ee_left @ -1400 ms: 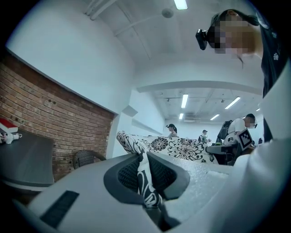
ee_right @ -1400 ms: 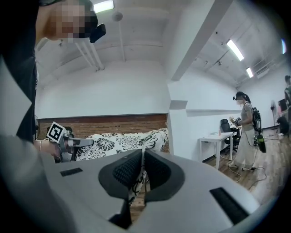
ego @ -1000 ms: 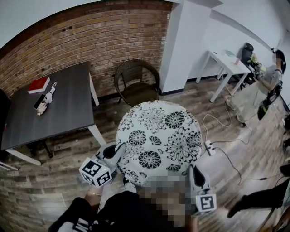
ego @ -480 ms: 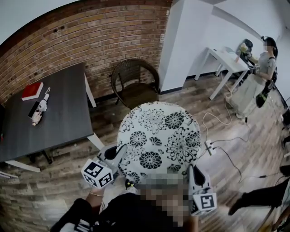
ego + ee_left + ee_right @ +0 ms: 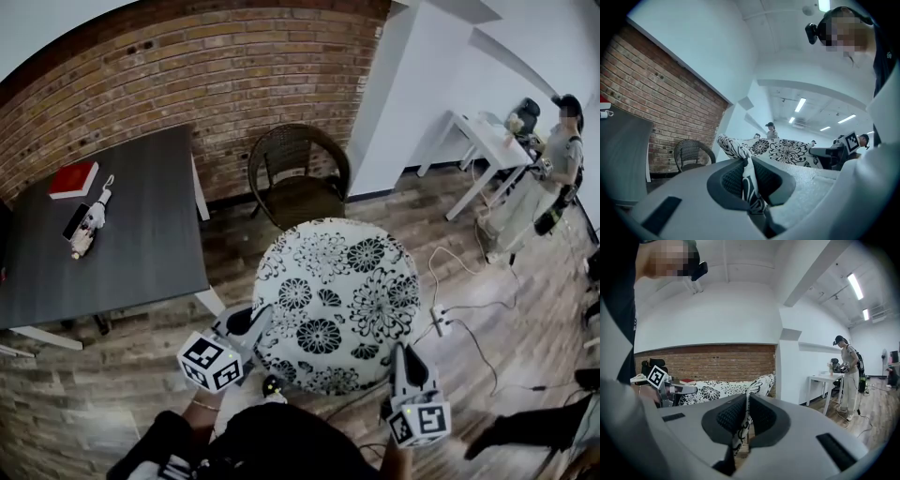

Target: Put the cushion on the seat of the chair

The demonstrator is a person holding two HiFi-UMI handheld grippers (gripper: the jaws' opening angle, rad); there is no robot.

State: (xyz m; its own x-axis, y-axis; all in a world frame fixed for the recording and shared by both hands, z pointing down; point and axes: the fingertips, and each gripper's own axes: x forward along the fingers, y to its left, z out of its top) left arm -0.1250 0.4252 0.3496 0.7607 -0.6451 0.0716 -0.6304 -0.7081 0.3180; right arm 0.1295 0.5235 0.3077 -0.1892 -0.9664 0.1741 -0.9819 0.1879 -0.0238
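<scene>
Both jaws clenched on fabric: my left gripper point(image 5: 253, 323) pinches the near-left edge of the round flowered cushion point(image 5: 337, 300) and my right gripper point(image 5: 398, 361) the near-right edge, so the cushion is held flat in the air between them, above the wood floor point(image 5: 234, 258). The wicker chair point(image 5: 298, 173) stands farther off by the brick wall point(image 5: 206, 75), right of the dark table point(image 5: 141, 244), its seat point(image 5: 305, 199) bare. Judgement: pickup done; the carry to the chair, lowering onto the seat and release remain.
</scene>
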